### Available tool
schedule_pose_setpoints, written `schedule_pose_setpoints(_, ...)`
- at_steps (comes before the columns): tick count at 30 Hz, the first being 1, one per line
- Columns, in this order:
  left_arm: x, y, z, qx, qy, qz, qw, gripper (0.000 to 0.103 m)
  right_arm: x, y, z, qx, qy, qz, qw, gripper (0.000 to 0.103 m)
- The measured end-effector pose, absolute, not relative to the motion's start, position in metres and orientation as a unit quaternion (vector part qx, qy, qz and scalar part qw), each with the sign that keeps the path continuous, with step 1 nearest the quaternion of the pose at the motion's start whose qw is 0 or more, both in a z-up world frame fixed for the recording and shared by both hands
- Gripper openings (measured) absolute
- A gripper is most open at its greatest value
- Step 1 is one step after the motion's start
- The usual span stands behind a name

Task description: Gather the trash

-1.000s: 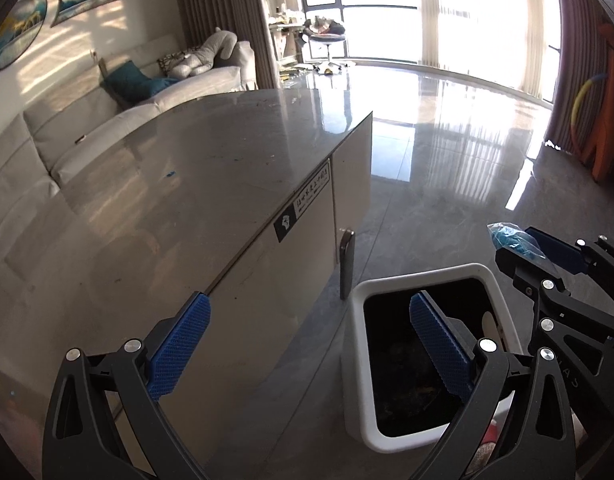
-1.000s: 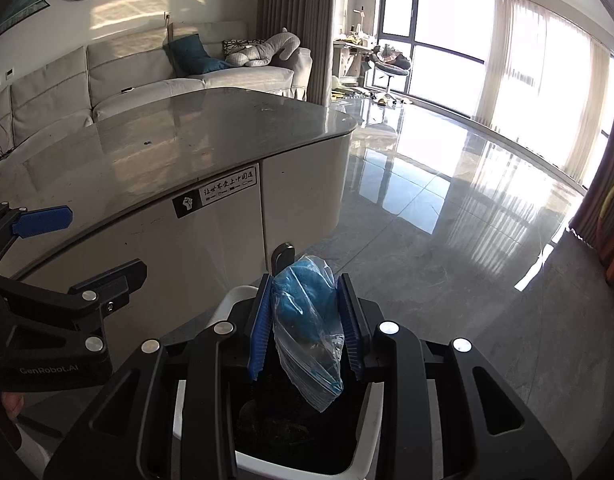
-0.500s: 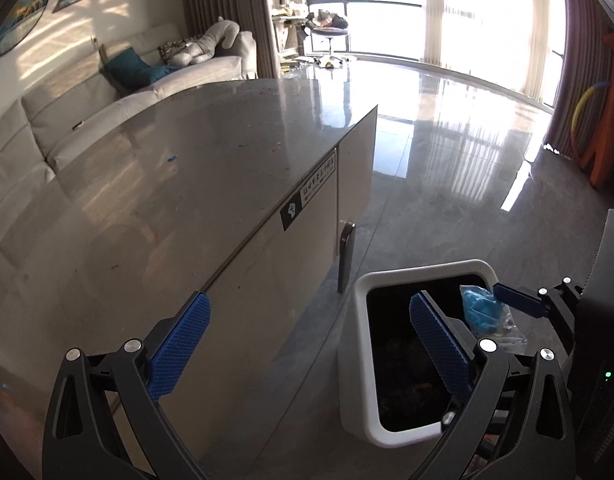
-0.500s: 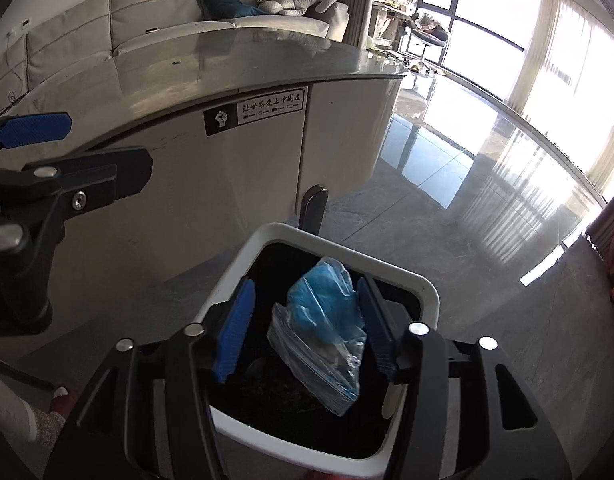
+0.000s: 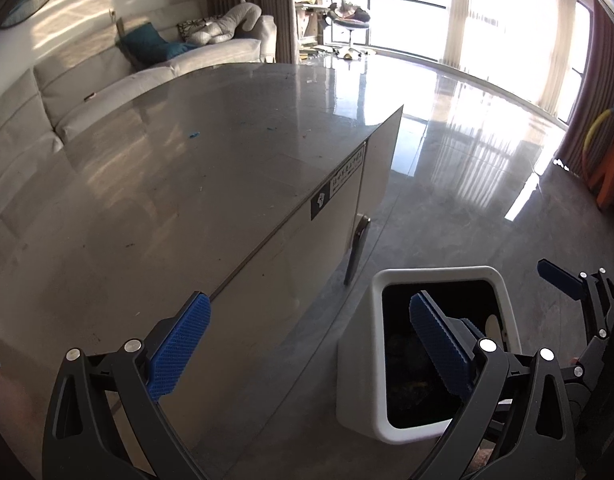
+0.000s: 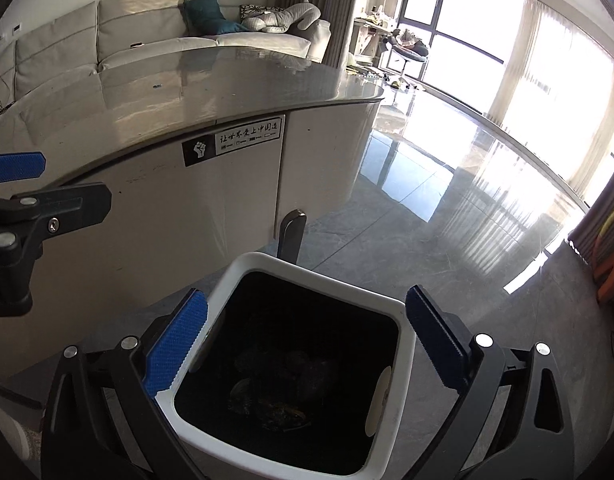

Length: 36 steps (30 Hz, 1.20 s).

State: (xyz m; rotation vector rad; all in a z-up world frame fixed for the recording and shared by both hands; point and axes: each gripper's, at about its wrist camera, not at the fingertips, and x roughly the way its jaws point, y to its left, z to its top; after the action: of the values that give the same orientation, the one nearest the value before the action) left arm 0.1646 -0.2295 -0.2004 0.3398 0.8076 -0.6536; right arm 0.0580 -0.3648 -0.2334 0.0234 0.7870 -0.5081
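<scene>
The right gripper hovers over the white trash bin, jaws spread and empty. The bin stands on the floor beside the table. The left gripper jaws are spread too.

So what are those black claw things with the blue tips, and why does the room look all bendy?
Those claws are grabbers that a person holds, one in each hand. Each has a tiny camera looking along its two fingers, and its round lens bends the room. One picture is from the left gripper: it hangs open over the edge of a grey table, holding nothing. The table has only a few tiny blue scraps on it. The other picture is from the right gripper, open too and empty, right above a white trash bin standing on the shiny floor beside the table. Inside the bin it is dark, with some rubbish at the bottom that is hard to make out.
</scene>
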Motion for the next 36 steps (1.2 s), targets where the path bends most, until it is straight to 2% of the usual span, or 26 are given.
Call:
schedule_pose_setpoints(20,0.175,-0.18,-0.17,0.157,0.329,-0.234,0.901,0.098,0.081,-0.331,-0.18,0.0,0.275,-0.218,0.936,0.099)
schedule_pose_setpoints(36,0.211,-0.076,-0.134,0.11,0.305,-0.117,0.939,0.098,0.143,-0.263,-0.126,-0.009,0.207,-0.089,0.974,0.099)
